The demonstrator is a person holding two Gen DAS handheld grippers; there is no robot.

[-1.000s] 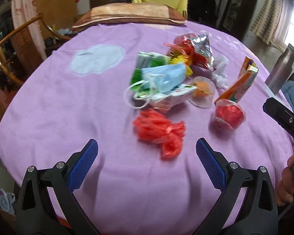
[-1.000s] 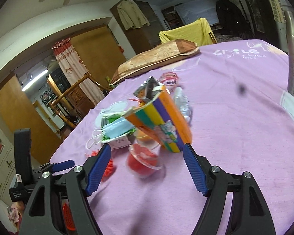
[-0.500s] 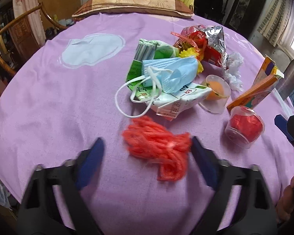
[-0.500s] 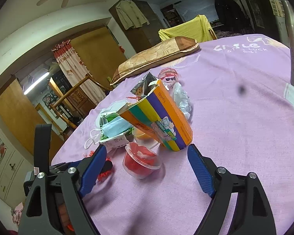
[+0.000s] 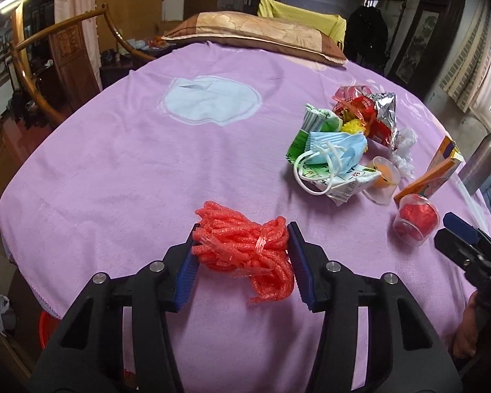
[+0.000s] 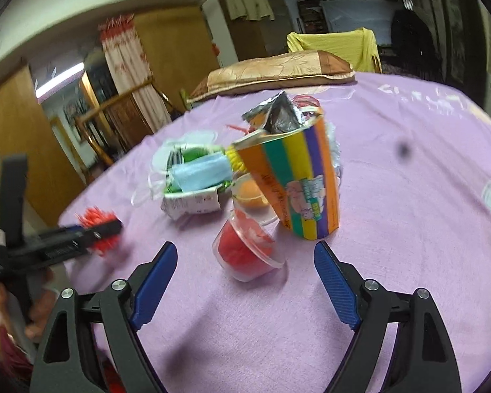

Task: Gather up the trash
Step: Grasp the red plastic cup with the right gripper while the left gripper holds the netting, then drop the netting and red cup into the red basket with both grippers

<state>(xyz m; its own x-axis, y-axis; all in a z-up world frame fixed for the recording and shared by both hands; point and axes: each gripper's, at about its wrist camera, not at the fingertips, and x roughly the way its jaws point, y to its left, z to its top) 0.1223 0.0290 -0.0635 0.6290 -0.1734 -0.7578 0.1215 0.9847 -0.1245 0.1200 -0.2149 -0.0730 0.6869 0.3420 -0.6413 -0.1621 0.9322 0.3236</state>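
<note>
My left gripper (image 5: 242,262) is shut on a bundle of red foam netting (image 5: 245,249) at the near edge of the purple tablecloth (image 5: 114,163); the netting also shows in the right wrist view (image 6: 98,226). My right gripper (image 6: 244,288) is open, just short of a clear cup with red wrapping (image 6: 245,249). Behind the cup stand a striped carton (image 6: 298,183), a cup with an orange thing (image 6: 252,193), a blue face mask (image 6: 199,173) on a white and green packet, and a foil snack bag (image 6: 275,114).
A brown pillow (image 5: 255,32) lies at the table's far edge. A metal bottle (image 5: 484,160) stands at the right edge. A wooden chair (image 5: 49,59) stands left of the table. A red bin (image 5: 47,327) is on the floor below the near edge.
My left gripper moved forward around the red netting and closed on it. My right gripper came nearer to the red cup and turned a little left.
</note>
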